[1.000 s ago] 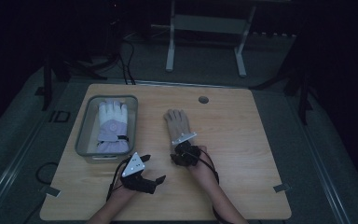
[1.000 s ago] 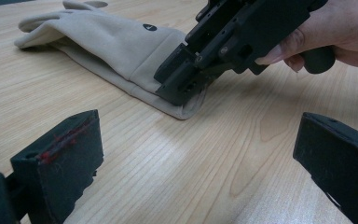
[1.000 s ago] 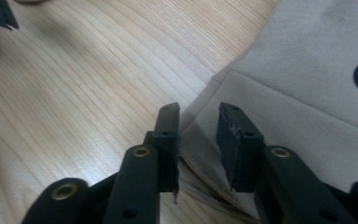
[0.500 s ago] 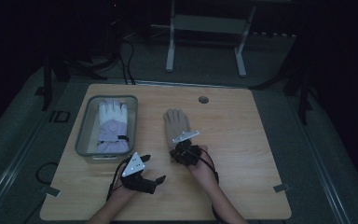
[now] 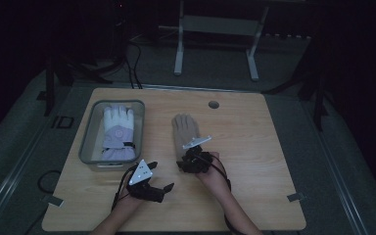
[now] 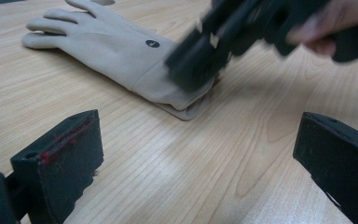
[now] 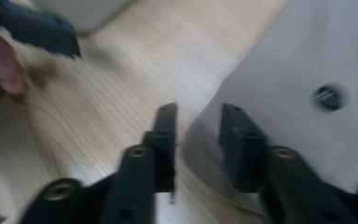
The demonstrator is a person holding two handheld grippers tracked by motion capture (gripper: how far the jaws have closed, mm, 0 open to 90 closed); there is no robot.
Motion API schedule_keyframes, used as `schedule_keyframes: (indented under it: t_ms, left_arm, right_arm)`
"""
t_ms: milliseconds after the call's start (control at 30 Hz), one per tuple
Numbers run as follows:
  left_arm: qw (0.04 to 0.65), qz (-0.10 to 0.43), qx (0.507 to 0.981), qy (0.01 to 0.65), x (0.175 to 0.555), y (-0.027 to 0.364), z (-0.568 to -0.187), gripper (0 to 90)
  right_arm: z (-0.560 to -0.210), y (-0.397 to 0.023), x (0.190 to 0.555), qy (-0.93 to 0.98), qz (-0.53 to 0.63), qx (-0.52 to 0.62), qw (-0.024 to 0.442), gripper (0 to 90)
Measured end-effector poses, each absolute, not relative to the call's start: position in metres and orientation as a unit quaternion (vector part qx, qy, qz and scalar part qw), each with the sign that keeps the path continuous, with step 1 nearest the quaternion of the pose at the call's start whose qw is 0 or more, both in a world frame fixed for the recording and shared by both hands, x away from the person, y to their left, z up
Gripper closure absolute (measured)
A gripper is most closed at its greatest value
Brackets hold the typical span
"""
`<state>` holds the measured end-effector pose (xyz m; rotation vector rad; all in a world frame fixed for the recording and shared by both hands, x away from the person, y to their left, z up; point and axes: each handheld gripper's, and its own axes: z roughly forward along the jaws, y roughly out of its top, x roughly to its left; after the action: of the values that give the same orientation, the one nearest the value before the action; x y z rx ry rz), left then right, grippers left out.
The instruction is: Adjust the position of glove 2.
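With one glove (image 5: 118, 131) already binned at left, the right gripper (image 7: 198, 140), jaws just reopening and part-open, straddled the tan glove (image 5: 185, 131)'s cuff at centre frame, ungripped.

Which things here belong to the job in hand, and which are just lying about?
In the job: beige glove, right gripper at its cuff with jaws just opening, tray holding the white glove.
Lying about: left gripper, idle and open; table.

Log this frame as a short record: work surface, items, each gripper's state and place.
surface: wooden table
tan glove: flat on table, cuff toward person
white glove: in grey bin
right gripper: at tan glove's cuff, jaws just opened, parted astride the cuff edge, not pressing
left gripper: open, over bare table, nothing between jaws
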<state>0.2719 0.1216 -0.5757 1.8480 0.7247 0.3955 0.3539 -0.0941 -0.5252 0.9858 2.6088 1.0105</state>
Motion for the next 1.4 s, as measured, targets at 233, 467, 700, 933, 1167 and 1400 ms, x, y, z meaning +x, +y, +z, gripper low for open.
schedule_keyframes:
  t_ms: [233,467,700,933,1167,1400]
  left_arm:
    - [0.524,0.192,0.780,0.282,0.270,0.111,-0.573,1.7]
    - [0.520,0.193,0.776,0.299,0.278,0.107,-0.563,1.7]
    - [0.506,0.164,0.792,0.298,0.296,0.101,-0.556,1.7]
    - [0.492,0.160,0.808,0.281,0.315,0.084,-0.549,5.6]
    - [0.476,0.157,0.829,0.246,0.330,0.065,-0.543,13.8]
    - [0.436,0.178,0.851,0.234,0.342,0.048,-0.551,14.0]
  right_arm:
    - [-0.501,-0.135,0.368,0.837,0.385,0.382,0.071,31.6]
    - [-0.492,-0.159,0.381,0.819,0.404,0.401,0.072,14.3]
    - [-0.487,-0.167,0.402,0.803,0.449,0.388,0.061,17.8]
    - [-0.483,-0.148,0.433,0.809,0.424,0.401,0.072,11.2]
    - [-0.492,-0.127,0.471,0.809,0.387,0.431,0.096,19.8]
    - [-0.515,-0.114,0.501,0.810,0.361,0.454,0.085,23.2]
